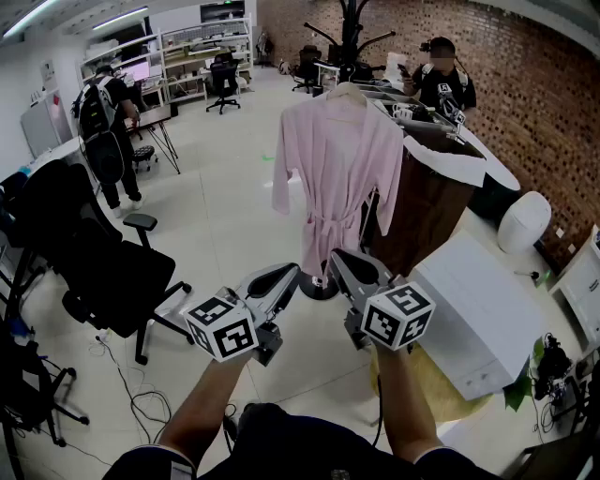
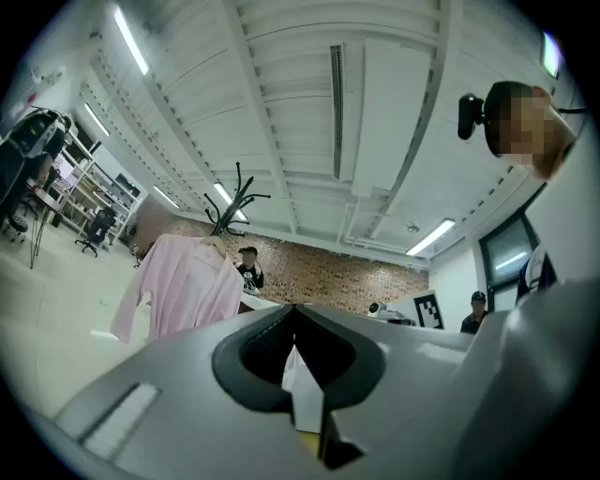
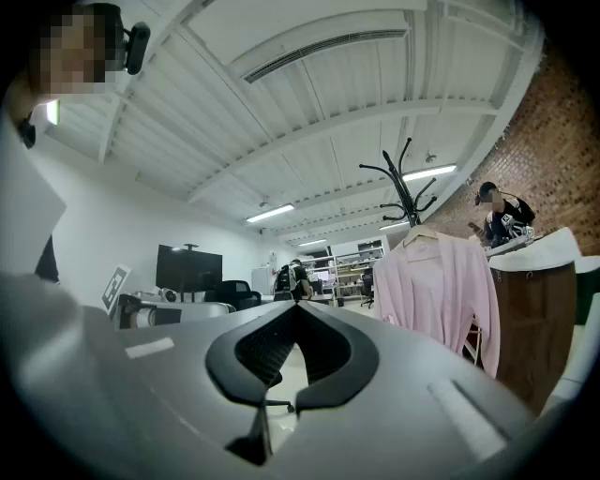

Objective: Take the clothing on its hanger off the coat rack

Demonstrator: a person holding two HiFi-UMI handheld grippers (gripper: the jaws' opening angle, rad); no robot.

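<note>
The pink robe (image 1: 333,173) hangs straight down on its hanger (image 1: 348,91) from the coat rack (image 1: 352,28), well ahead and between the left tool (image 1: 286,277) and right tool (image 1: 341,264), both closed on nothing, the right perhaps slightly nearer.

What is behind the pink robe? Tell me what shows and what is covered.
Behind the pink robe rises the black coat rack: its arms show above the hanger, its dark base below the hem. The pole between is covered by the cloth.
</note>
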